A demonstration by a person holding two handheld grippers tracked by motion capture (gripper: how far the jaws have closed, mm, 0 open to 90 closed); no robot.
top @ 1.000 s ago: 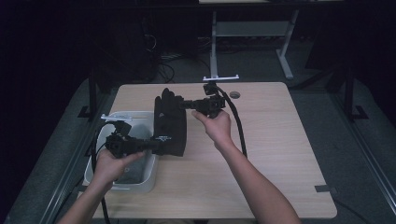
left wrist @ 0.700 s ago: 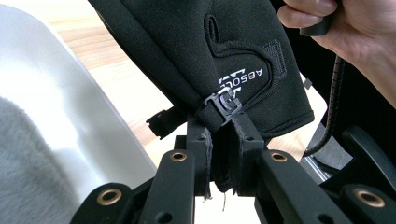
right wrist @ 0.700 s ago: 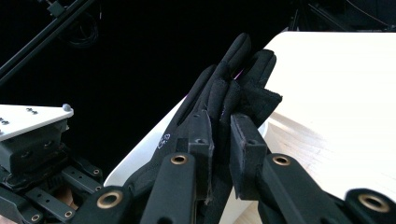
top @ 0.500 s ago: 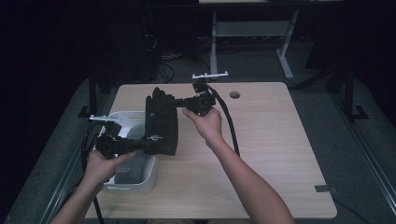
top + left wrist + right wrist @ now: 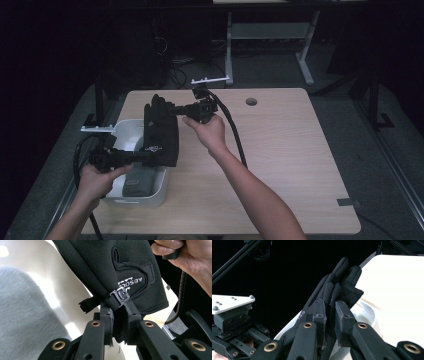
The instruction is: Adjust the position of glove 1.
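1. We hold a black glove [image 5: 161,132] stretched between our two tools, above the left part of the counter [image 5: 300,165] and over the right rim of a white bin [image 5: 145,195].
2. Our left tool [image 5: 145,158] has its jaws nearly closed on the glove's cuff; in the left gripper view [image 5: 120,315] the fabric and a small plastic clip [image 5: 120,295] sit pinched between the pads.
3. Our right tool [image 5: 172,110] grips the fingertip end, jaws drawn close around bunched fabric, as the right gripper view [image 5: 329,315] shows.
4. The glove hangs flat and broad in the high view, fingers toward the far edge, cuff toward us. White lettering marks its back near the cuff.
5. The material looks soft and matte, like neoprene, with stitched seams and a ribbed patch [image 5: 149,270] beside the lettering.
6. The bin is smooth, rounded plastic, sitting at the counter's left edge, its near left corner close to the counter's rim. A grey fuzzy cloth [image 5: 140,182] lies inside it.
7. The counter is pale wood grain with rounded corners and a cable hole [image 5: 251,101] near the far edge.
8. Its right half lies open, with wide room toward the right and near edges.
9. A thick black cable [image 5: 235,135] trails from the right tool across the counter toward us, alongside our right forearm.
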